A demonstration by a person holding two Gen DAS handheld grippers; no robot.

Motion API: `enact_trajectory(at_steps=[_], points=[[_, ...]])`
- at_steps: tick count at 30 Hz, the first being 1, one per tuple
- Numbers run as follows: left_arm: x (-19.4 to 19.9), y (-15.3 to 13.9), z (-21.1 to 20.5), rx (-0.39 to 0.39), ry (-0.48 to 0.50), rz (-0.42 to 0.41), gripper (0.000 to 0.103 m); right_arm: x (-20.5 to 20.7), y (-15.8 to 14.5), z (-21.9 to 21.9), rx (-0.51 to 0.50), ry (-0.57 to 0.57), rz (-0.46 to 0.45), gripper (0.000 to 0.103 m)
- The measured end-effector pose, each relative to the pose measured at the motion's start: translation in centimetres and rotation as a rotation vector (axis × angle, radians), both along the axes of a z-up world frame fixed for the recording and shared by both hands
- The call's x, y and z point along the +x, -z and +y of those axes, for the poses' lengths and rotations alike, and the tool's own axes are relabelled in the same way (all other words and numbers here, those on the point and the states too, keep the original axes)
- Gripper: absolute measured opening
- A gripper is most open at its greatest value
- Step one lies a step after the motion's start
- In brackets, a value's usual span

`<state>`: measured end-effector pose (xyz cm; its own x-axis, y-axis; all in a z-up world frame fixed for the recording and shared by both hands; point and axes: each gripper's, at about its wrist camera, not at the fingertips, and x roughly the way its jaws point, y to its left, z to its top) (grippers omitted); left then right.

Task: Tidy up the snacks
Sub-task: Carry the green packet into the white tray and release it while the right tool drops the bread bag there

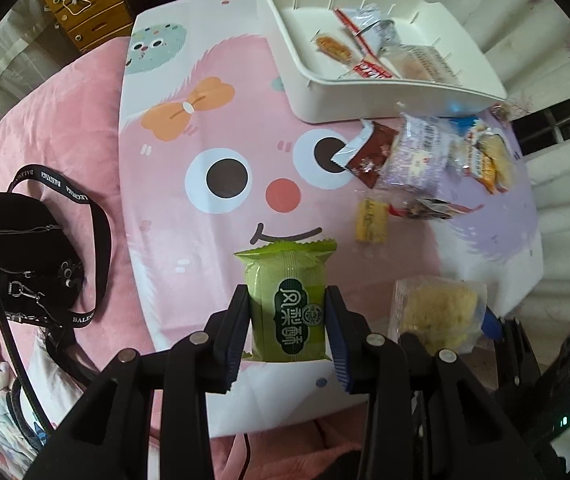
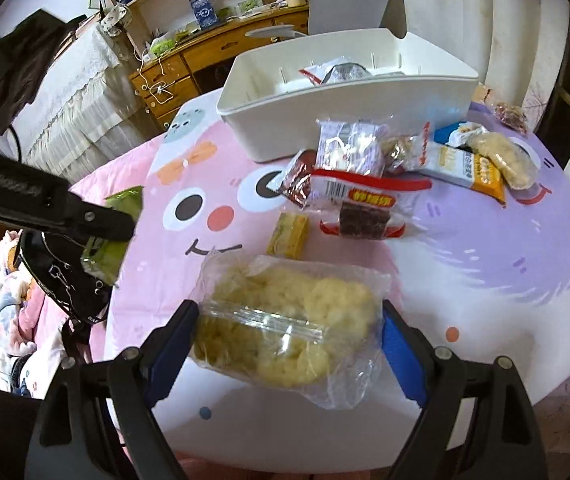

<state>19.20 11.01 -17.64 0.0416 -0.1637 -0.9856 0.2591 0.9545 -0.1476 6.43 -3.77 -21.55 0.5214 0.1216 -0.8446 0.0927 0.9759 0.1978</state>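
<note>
Left gripper point(image 1: 288, 322): we pinch the small green foil-wrapped cake point(image 1: 285, 300) mid-body, jaws narrow; light, crushable.
Right gripper point(image 2: 285, 340): we span wide the clear crinkly bag of yellow puffed snack point(image 2: 289, 320); slippery, brittle.

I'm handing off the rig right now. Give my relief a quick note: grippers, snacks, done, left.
Left gripper: shut on green pack, above the table.
Right gripper: wide around clear puff bag, pads at its sides.
Bin: a few snacks already inside.
Left: bin both held packs, then the pile beside the bin and the yellow bar.
</note>
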Motion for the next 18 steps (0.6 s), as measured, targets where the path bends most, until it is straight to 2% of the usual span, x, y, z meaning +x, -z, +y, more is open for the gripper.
enact_trajectory(at_steps=[9, 18], points=[[0.2, -3.2, 0.3, -0.027, 0.022, -0.028, 0.035, 1.5, -3.9, -2.0, -0.026, -0.013, -0.056, 0.088], [2.1, -5.6, -0.5, -0.028, -0.014, -0.042, 0.035, 5.0, -6.7, -6.0, -0.008, 0.011, -0.051, 0.088]])
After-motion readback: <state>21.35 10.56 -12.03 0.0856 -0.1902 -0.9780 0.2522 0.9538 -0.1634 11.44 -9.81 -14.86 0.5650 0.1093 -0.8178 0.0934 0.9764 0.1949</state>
